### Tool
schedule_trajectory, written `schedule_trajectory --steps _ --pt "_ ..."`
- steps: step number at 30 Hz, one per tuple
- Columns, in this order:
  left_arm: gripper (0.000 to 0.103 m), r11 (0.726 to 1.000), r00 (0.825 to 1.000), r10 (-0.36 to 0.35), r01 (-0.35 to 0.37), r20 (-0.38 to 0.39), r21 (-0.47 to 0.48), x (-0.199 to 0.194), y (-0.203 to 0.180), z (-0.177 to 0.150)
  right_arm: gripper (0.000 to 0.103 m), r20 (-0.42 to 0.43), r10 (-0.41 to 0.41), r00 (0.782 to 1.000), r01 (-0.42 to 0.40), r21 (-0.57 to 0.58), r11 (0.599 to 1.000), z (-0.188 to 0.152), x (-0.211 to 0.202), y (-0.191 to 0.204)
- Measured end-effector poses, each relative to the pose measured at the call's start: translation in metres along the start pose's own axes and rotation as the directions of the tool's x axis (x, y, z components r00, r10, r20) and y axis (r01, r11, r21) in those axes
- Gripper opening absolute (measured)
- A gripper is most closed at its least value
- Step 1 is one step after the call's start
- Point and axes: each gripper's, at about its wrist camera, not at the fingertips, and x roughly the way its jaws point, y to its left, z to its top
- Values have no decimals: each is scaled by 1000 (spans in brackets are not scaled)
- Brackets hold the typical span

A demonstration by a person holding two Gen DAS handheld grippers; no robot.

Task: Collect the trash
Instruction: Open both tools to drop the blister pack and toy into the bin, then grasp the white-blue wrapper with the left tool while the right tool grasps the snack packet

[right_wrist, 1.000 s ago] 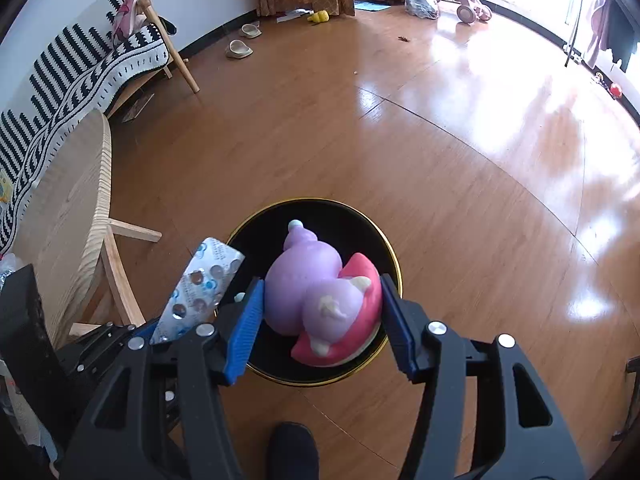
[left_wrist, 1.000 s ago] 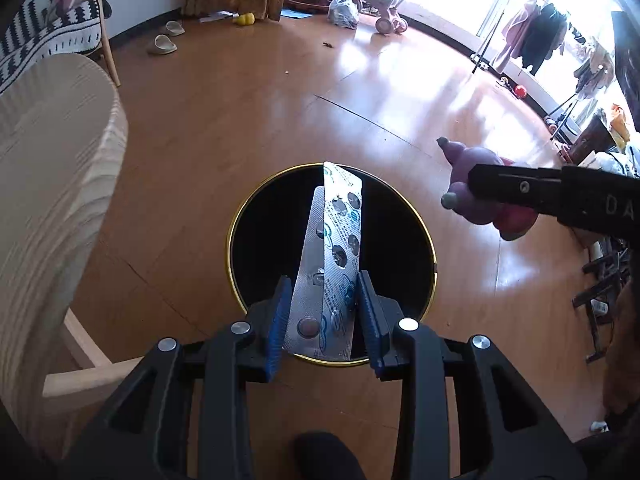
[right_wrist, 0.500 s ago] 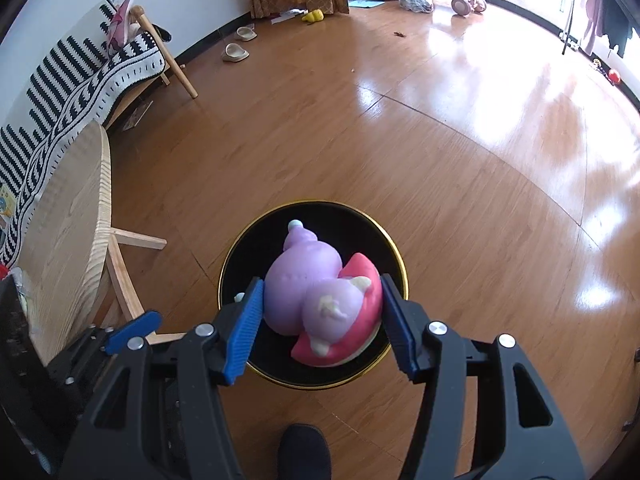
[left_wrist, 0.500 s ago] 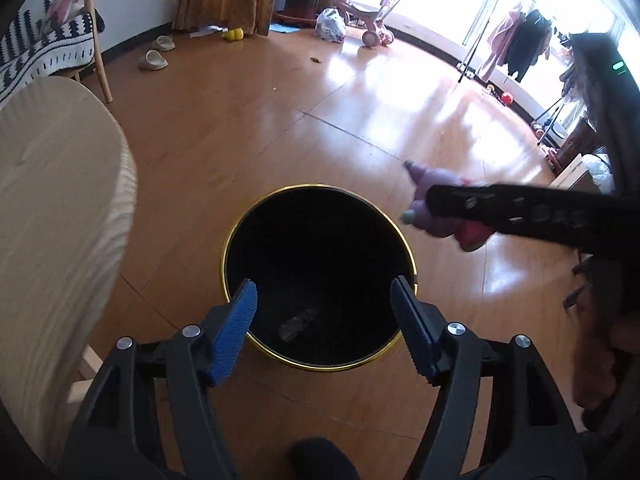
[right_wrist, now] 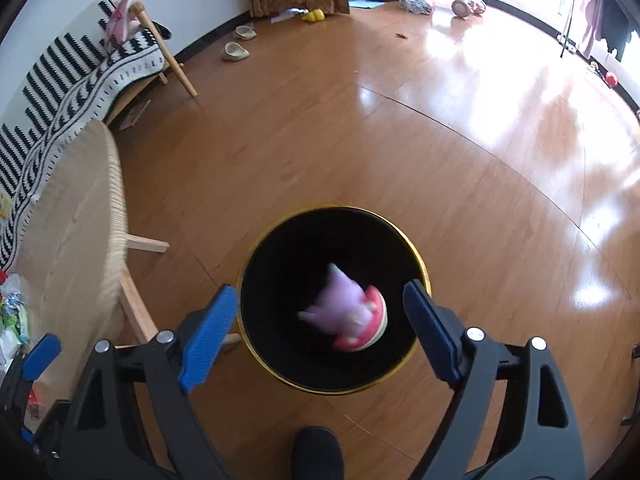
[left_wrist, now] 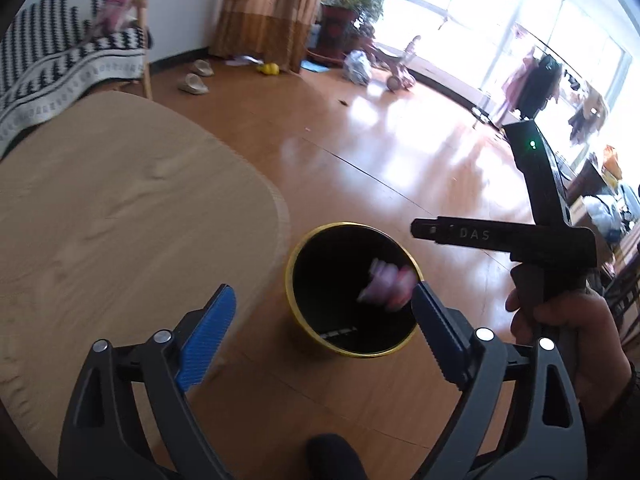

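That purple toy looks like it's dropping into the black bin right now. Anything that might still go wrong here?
Two small risks. The purple toy is blurred inside the bin, near its right wall, so it might knock the rim or land on the blister pack at the bottom. The right gripper, whose jaws have just opened, hangs over the bin with the left gripper close by; the two could bump.

Bin (right_wrist: 416,376) — black inside, thin gold rim. Toy (right_wrist: 348,316) in it: lilac body, pink-red base with a cream edge, blurred. Both claws — right claw (right_wrist: 316,336), left claw (left_wrist: 324,332) — black frames, blue ribbed pads. Table (left_wrist: 100,216): pale wood grain. Floor (right_wrist: 360,140): glossy orange-brown boards. Blanket (right_wrist: 72,80): black-and-white zigzag stripes. Curtain (left_wrist: 268,12): tan-brown.
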Motion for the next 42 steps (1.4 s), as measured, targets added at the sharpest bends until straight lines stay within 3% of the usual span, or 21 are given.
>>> schedule_trajectory --steps 7,12,16,19,24,26,28,32,35,37,40,42 --pt "89 986 989 137 -130 56 -103 -69 69 -13 86 80 128 989 -117 -132 984 -2 -34 100" --pt "89 944 959 271 -247 88 -218 -134 139 -33 87 49 273 961 -244 -316 917 -25 -50 215" --pt "89 890 921 376 -328 104 -315 -190 201 -58 87 -16 352 936 -322 -442 837 -52 -52 304" --pt "89 830 876 474 -409 92 -379 -232 250 -93 87 -63 377 924 -354 -508 785 -72 -51 358" --pt "89 719 799 600 -519 35 -462 -292 336 -150 87 -122 386 914 -382 -573 724 -98 -45 421" --pt "89 696 788 616 -539 8 -475 -302 362 -169 87 -135 379 915 -382 -591 711 -108 -40 441" --pt "89 686 791 612 -542 -18 -485 -304 386 -182 87 -139 363 921 -369 -606 705 -115 -34 455" --pt "89 692 802 595 -543 -50 -476 -295 422 -193 86 -150 344 927 -360 -612 704 -120 -19 470" --pt "89 715 834 550 -501 -50 -488 -285 443 -191 85 -159 332 930 -356 -615 703 -122 -9 479" --pt "89 730 843 537 -489 -43 -478 -277 440 -192 85 -163 330 930 -357 -614 704 -120 -5 481" --pt "89 751 842 538 -503 -47 -428 -264 438 -182 84 -175 325 929 -360 -622 696 -121 3 489" --pt "89 747 839 540 -511 -59 -426 -255 442 -180 81 -183 319 930 -360 -624 693 -122 8 495"
